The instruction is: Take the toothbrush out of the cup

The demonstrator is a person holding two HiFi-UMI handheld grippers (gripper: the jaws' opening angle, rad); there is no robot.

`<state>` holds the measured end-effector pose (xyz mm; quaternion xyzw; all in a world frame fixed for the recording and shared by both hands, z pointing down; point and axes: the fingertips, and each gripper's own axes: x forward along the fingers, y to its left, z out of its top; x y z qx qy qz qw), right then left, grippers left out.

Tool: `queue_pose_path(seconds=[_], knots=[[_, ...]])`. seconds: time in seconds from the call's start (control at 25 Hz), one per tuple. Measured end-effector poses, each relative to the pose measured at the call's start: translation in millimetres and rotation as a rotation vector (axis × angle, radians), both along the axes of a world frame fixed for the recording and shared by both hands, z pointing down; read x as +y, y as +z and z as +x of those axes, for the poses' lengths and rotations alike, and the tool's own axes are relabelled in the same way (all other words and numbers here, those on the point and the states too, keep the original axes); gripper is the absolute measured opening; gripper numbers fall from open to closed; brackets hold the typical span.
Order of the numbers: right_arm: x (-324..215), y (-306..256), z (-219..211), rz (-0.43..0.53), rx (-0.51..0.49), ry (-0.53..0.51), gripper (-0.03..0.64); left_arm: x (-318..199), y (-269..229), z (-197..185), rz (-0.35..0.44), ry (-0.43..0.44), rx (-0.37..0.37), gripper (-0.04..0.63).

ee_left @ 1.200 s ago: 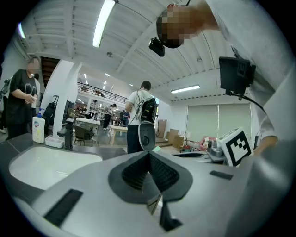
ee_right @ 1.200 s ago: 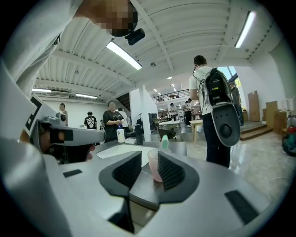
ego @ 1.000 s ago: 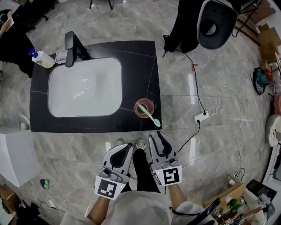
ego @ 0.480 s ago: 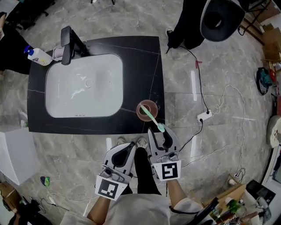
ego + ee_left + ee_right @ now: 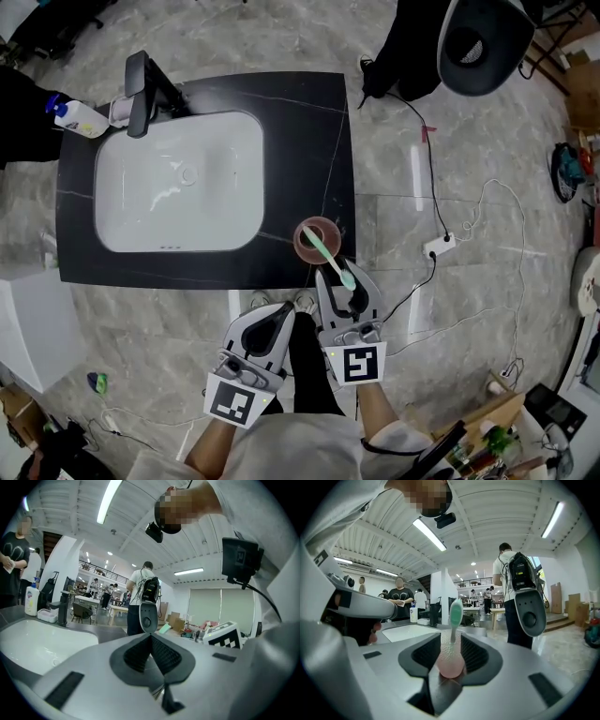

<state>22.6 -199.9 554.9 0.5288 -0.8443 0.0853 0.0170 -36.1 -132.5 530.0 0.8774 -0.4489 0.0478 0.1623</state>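
We find the cup (image 5: 302, 246) at the near right corner of the black tabletop (image 5: 300, 122), just right of the white sink (image 5: 178, 183). The toothbrush (image 5: 328, 255) sits in it at a slant. Its lower end is inside the cup and its free end leans out over the near rim, past the tabletop's edge. That lean helps us, because the free end points our way and can be taken without reaching into the cup.

Our right hand-held gripper (image 5: 347, 280) is held about level at that free end, with its jaws spread wide. In the right gripper view the pink cup and green toothbrush stand centred in the gap, and neither pad touches them. We judge the wide gap leaves room on both sides while we line up, and that the grasp is not yet made.

Our left hand-held gripper (image 5: 274, 319) hangs back on the near side, left of the right one, its jaws closed together on nothing. We think it is kept out of the way, since one gripper should be enough here. The faucet (image 5: 139, 84) and bottle (image 5: 75, 117) stand at the far left, well apart from the cup.
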Motion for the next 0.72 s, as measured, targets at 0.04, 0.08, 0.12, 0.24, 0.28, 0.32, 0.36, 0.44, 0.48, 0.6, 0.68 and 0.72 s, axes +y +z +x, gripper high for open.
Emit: queue_pose_path(seconds=[0.04, 0.08, 0.12, 0.24, 0.28, 0.32, 0.36, 0.44, 0.48, 0.6, 0.68, 0.72], knots=[[-0.8, 0.6, 0.3, 0.001, 0.003, 0.003, 0.138, -0.2, 0.2, -0.2, -0.002, 0.001, 0.0, -0.005], [-1.5, 0.9, 0.6, 0.002, 0.007, 0.005, 0.138, -0.5, 0.6, -0.6, -0.002, 0.002, -0.001, -0.005], [-1.9, 1.5, 0.5, 0.003, 0.012, 0.007, 0.136, -0.9, 1.3, -1.2, -0.003, 0.002, -0.003, -0.005], [-1.6, 3.0, 0.2, 0.004, 0.02, 0.015, 0.1, -0.7, 3.5, -2.7, -0.006, 0.002, -0.008, -0.005], [-1.6, 2.9, 0.4, 0.007, 0.021, 0.02, 0.09, -0.1, 3.9, -2.9, -0.007, 0.003, -0.009, -0.005], [-2.0, 2.6, 0.8, 0.009, 0.022, 0.026, 0.061, 0.5, 4.3, -3.1, -0.009, 0.004, -0.011, -0.005], [-2.4, 2.1, 1.1, 0.011, 0.024, 0.031, 0.043, 1.2, 4.6, -3.4, -0.011, 0.004, -0.013, -0.005], [-2.3, 0.9, 0.4, 0.013, 0.03, 0.034, 0.041, 2.7, 4.7, -4.1, -0.013, 0.006, -0.017, -0.005], [-2.0, 0.6, -0.4, 0.015, 0.037, 0.032, 0.041, 3.3, 4.7, -4.6, -0.013, 0.006, -0.018, -0.005], [-0.4, 0.7, -2.9, 0.017, 0.044, 0.024, 0.037, 4.5, 3.8, -6.1, -0.012, 0.0, -0.018, -0.005], [0.8, 0.5, -3.0, 0.012, 0.042, 0.022, 0.035, 4.9, 2.8, -7.0, -0.009, -0.001, -0.019, -0.005], [1.2, -0.1, -2.9, 0.01, 0.041, 0.022, 0.035, 4.8, 2.1, -7.6, -0.007, -0.002, -0.019, -0.005]])
